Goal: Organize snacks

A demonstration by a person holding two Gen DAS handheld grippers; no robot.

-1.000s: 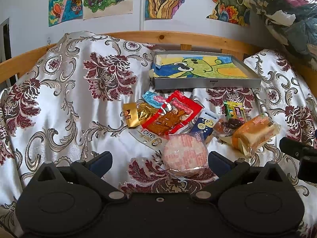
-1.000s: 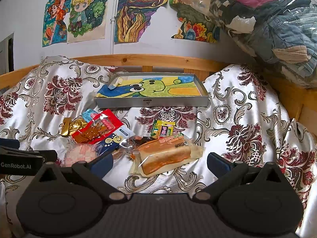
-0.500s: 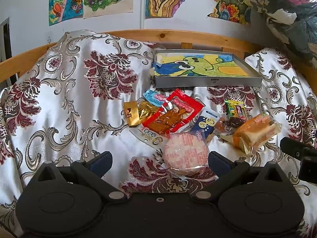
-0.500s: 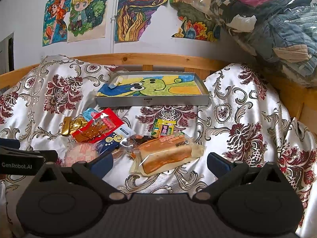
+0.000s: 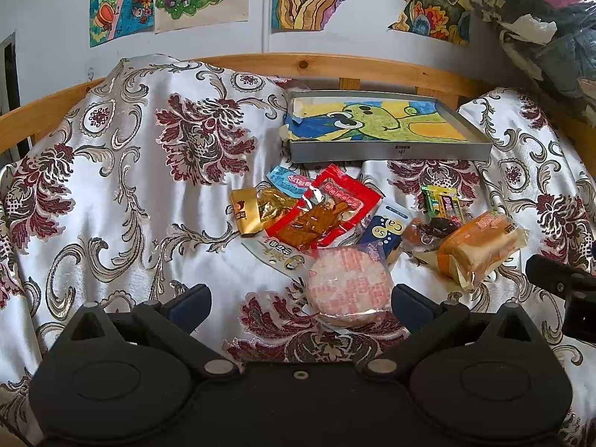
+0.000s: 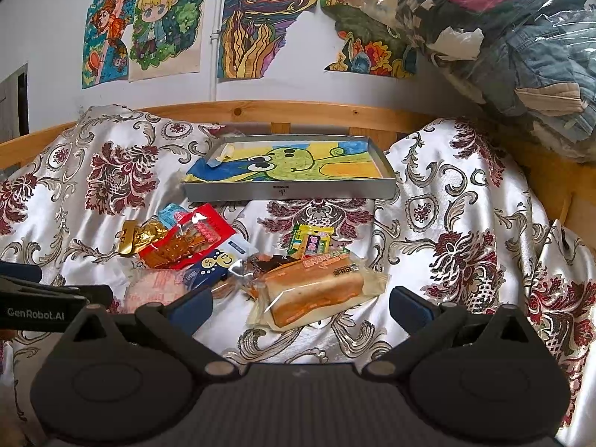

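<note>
Both grippers hung above the bed with their jaws spread wide and nothing between them. The left gripper (image 5: 300,298) faced the round wrapped cake (image 5: 348,290), which lay nearest it on the patterned bedspread (image 5: 123,193). The right gripper (image 6: 300,303) faced the wrapped bread loaf (image 6: 316,290).

The snacks lay in a loose heap in front of the grey tray (image 5: 387,152), which sat empty at the back with a frog drawing lining its floor. Most packets overlapped. The red packet (image 5: 324,212) lay over the gold packet (image 5: 257,208) and a light-blue sachet (image 5: 288,182); the dark-blue packet (image 5: 383,231) was tucked under the cake's wrapper edge; a small dark pastry (image 5: 428,231) touched the loaf.

The chief risk, as I judged it, was dragging a neighbour along. Closing on the cake could catch the blue packet or the white wrapper (image 5: 279,253) beneath it. The clear film looked slick and crinkly, so a pinch on a loose edge might slip or let the item swing. The satin cover was soft and creased; pressing down could bunch it into the jaws. With the two grippers close side by side, reaching at once risked a knock between them.
</note>
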